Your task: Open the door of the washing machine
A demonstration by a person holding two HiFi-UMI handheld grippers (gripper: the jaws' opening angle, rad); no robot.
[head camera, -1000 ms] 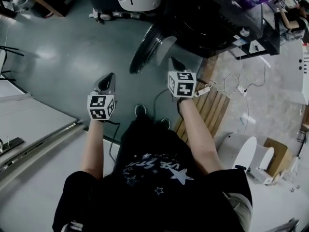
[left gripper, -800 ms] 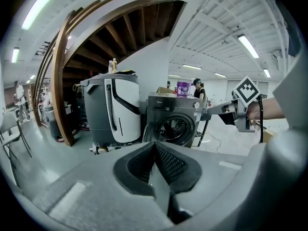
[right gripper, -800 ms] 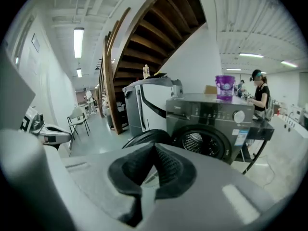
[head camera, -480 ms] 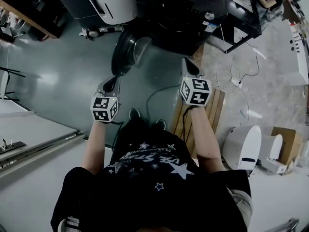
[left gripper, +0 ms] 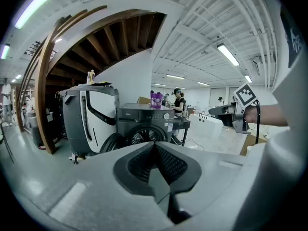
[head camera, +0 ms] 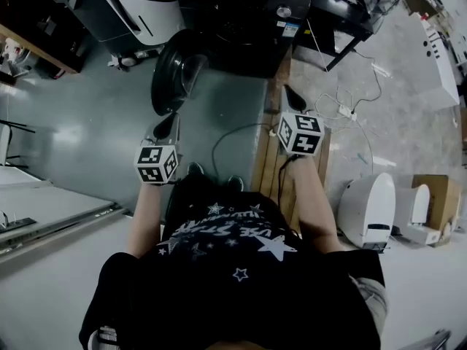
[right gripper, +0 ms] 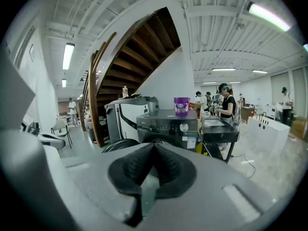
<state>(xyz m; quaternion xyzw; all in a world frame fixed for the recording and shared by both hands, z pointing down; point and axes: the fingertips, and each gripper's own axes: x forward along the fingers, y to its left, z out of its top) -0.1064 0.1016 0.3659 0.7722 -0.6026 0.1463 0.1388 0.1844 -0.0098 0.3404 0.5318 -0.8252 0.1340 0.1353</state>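
The black washing machine (head camera: 241,20) stands at the top of the head view, its round door (head camera: 175,71) swung out to the left and standing open. My left gripper (head camera: 166,126) hovers over the floor well short of the door, shut and empty. To the right, my right gripper (head camera: 292,95) is also shut with nothing in it, clear of the machine. In the left gripper view the machine (left gripper: 144,124) and door (left gripper: 109,142) lie beyond the closed jaws (left gripper: 154,146), with the right gripper (left gripper: 221,110) at the side. The right gripper view shows the machine (right gripper: 168,126) past its shut jaws (right gripper: 153,147).
A white-and-dark appliance (head camera: 131,6) stands left of the machine. Wooden planks (head camera: 281,166) lie under my right arm, with cables (head camera: 343,111), a white appliance (head camera: 368,210) and a cardboard box (head camera: 430,203) to the right. A purple bucket (right gripper: 181,105) sits on the machine beside a black table (right gripper: 219,129).
Both grippers have pulled back from the machine and risen, still shut. The machine and its open door now lie farther away, higher in the head view.
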